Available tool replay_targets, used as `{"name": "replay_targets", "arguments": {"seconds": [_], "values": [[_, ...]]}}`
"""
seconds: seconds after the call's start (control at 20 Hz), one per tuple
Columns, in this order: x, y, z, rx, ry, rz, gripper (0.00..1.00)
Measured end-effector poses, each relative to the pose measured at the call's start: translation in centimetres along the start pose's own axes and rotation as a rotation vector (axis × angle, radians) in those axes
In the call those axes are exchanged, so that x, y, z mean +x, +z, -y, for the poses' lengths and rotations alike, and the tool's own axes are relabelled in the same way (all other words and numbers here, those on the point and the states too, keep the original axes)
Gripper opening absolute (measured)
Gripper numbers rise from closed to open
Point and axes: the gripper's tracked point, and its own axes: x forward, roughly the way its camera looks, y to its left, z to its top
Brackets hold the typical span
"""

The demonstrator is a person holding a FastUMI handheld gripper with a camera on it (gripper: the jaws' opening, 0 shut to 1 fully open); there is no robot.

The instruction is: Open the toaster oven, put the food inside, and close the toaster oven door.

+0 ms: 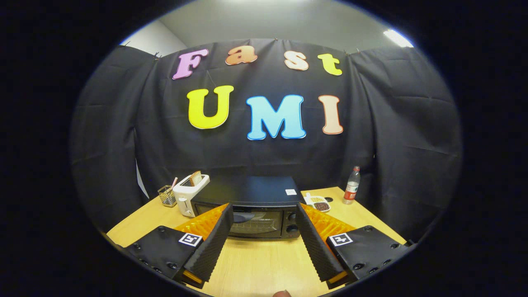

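Toward the far edge of the pale wooden surface (260,264) sits the black toaster oven (252,206), its glass door closed, just beyond the released claw (262,225), whose fingers (214,243) spread wide over bare wood. A white toaster (189,194) stands beside it.

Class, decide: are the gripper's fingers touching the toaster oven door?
Apart. The gripper view shows the gripper open, bare wooden table lying between its fingers and the toaster oven ahead.

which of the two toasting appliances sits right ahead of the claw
The black toaster oven, straight beyond the open claw; the white pop-up toaster stands beside it, off to one side.
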Motion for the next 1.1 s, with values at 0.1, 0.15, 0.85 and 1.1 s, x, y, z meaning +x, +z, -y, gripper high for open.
{"name": "replay_targets", "arguments": {"seconds": [0.1, 0.15, 0.85, 1.1], "values": [[-1.2, 1.0, 1.6, 0.004, -0.001, 0.023, 0.96], [-1.7, 1.6, 2.5, 0.007, 0.001, 0.036, 0.96], [-4.5, 5.0, 14.0, -0.018, -0.026, 0.146, 0.96], [-4.9, 5.3, 14.1, -0.013, -0.005, 0.146, 0.96]]}}
